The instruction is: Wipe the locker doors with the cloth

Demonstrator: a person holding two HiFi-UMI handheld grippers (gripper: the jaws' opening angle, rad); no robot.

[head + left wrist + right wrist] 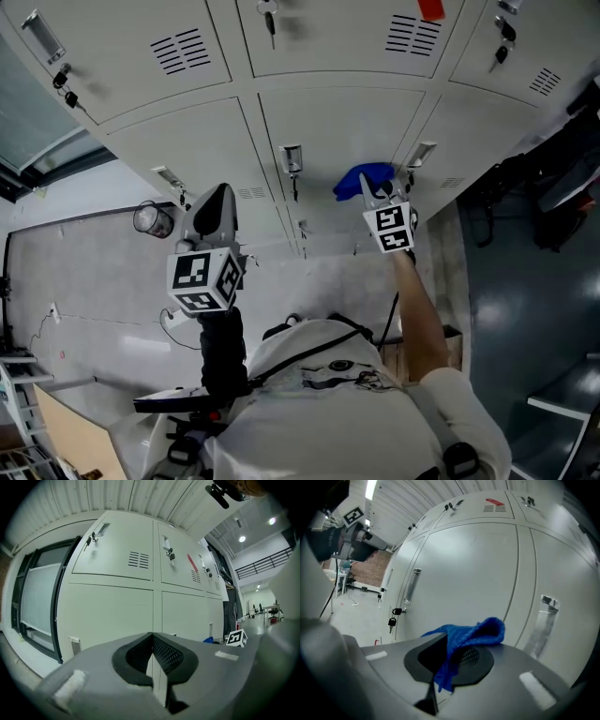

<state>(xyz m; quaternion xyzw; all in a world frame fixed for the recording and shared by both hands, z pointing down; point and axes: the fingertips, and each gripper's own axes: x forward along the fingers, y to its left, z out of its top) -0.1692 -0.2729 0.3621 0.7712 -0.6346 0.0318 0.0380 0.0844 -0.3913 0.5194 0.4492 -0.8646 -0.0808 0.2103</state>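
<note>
A bank of pale grey locker doors (352, 141) fills the upper half of the head view. My right gripper (375, 192) is shut on a blue cloth (361, 178) and holds it right at a lower locker door (478, 583), near that door's handle (419, 155). In the right gripper view the blue cloth (471, 634) bunches out from between the jaws. My left gripper (214, 214) is held lower left, apart from the lockers, shut on nothing. In the left gripper view its jaws (152, 660) point at the locker bank (117, 602).
Keys hang from locks (293, 169) on several doors. A window frame (37, 602) stands left of the lockers. A round jar-like object (153, 219) sits by the left gripper. Dark bags (553, 187) hang at the right. A concrete floor (103, 281) lies below.
</note>
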